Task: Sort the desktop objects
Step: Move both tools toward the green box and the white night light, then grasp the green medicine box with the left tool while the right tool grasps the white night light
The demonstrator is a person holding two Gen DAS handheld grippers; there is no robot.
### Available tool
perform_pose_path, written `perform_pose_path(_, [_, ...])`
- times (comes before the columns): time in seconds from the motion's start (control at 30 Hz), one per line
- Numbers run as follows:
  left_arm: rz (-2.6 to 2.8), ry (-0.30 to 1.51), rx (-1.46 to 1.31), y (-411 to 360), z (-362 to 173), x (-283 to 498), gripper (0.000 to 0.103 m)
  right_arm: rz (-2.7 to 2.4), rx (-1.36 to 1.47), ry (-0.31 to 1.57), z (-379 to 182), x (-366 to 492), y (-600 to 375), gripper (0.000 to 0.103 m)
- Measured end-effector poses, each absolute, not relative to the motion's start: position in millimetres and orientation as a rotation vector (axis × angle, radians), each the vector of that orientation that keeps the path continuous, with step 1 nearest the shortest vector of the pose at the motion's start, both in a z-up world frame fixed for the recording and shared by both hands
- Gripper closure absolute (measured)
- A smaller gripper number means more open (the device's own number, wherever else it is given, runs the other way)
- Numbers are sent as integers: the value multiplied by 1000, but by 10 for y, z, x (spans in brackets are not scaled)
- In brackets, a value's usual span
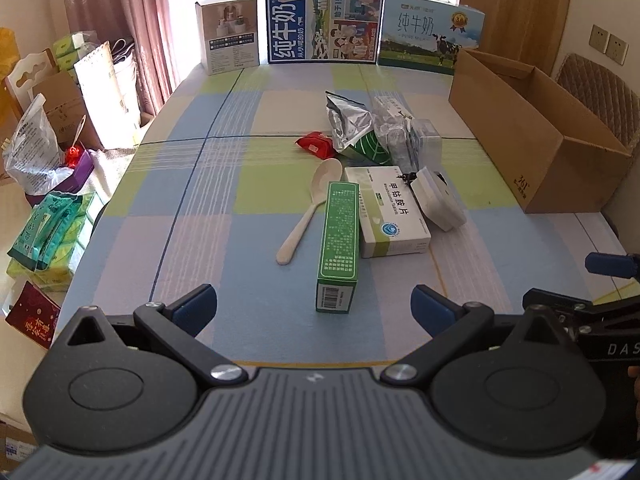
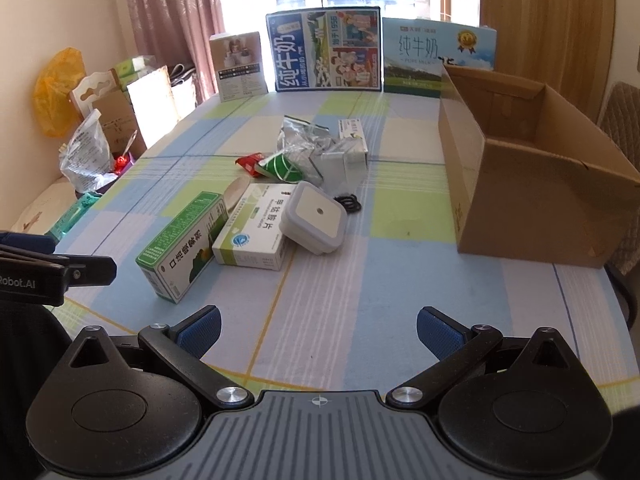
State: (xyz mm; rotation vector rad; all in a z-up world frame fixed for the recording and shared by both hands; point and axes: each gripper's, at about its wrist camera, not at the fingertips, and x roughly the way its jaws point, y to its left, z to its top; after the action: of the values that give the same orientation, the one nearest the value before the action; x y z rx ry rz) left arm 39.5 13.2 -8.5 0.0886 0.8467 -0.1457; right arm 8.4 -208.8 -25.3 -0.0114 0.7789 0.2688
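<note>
1. Both of mine are spread wide with nothing in them: left gripper (image 1: 314, 306), right gripper (image 2: 318, 330).
2. Cardboard box (image 2: 532, 184) on my right looks empty, so nothing's sorted yet.
3. Everything's still piled mid-table: green box (image 1: 338, 240), white medicine box (image 1: 390, 212), spoon (image 1: 310, 212), foil bag (image 1: 346, 124).

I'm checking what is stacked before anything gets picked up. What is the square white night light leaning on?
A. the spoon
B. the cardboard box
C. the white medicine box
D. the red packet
C: the night light sits tilted with one edge propped on the white medicine box, apart from the cardboard box on the right.
</note>
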Motion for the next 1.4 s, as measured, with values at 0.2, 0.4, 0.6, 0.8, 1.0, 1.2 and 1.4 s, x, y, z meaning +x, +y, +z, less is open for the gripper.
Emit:
perform_pose_path(0.2, [-205,876,144,98,-160,655,3,285,-32,777,-308,275,-2035,2])
perform_pose_path(0.4, [-239,907,179,-2,-278,925,15,284,-22,784,-385,505,-2033,2])
perform_pose_path(0.6, [-268,950,188,-59,-424,1174,29,285,-8,792,-458,695,-2022,2])
perform_pose_path(0.8, [-297,1003,184,-95,-559,1349,58,290,12,807,-546,849,-2005,2])
perform_pose_path(1.0, [-327,1040,180,-129,-648,1446,77,297,32,823,-626,1002,-1991,2])
perform_pose_path(1.2, [-313,1024,166,-97,-644,1506,78,308,85,823,-639,1155,-1988,2])
perform_pose_path(1.4, [-290,1006,145,-84,-631,1585,78,303,177,829,-655,1357,-1989,2])
